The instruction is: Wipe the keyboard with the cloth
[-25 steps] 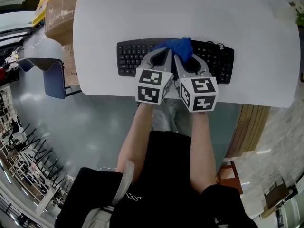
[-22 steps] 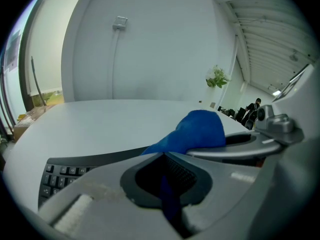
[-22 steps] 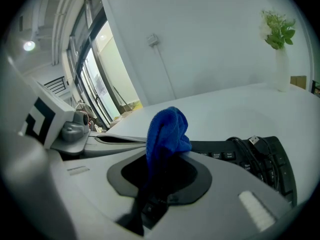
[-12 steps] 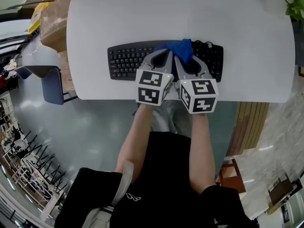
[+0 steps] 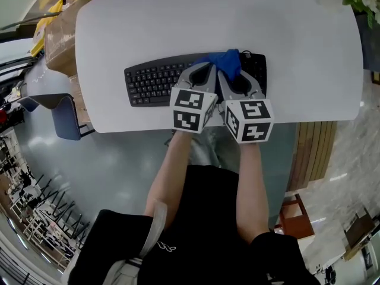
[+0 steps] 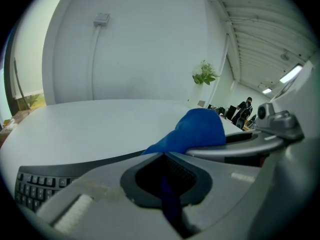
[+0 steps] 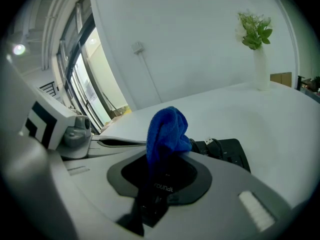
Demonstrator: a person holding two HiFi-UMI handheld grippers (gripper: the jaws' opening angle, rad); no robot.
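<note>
A: Since the cloth [image 5: 226,59] has crept rightward along the keyboard [image 5: 153,81], where does it sit now?

B: Near the right end, on the bench [image 5: 178,22]. The left hand-held gripper [image 6: 164,159] and the right hand-held gripper [image 7: 159,159] both pinch it, jaws pressed onto blue folds.

A: So this pass is nearly done?

B: Likely; the left keys lie bare.

Black keyboard [image 5: 154,82] lies flat on the white top, upper centre of the head view, long side running left to right, slightly bowed. Its left key rows are bare; its right part is under the cloth [image 5: 225,60]. Cloth is blue, bunched into a lump, resting on the keyboard's right half, pinched in both my left gripper [image 5: 202,75] and right gripper [image 5: 237,79], sticking out past the tips.
</note>
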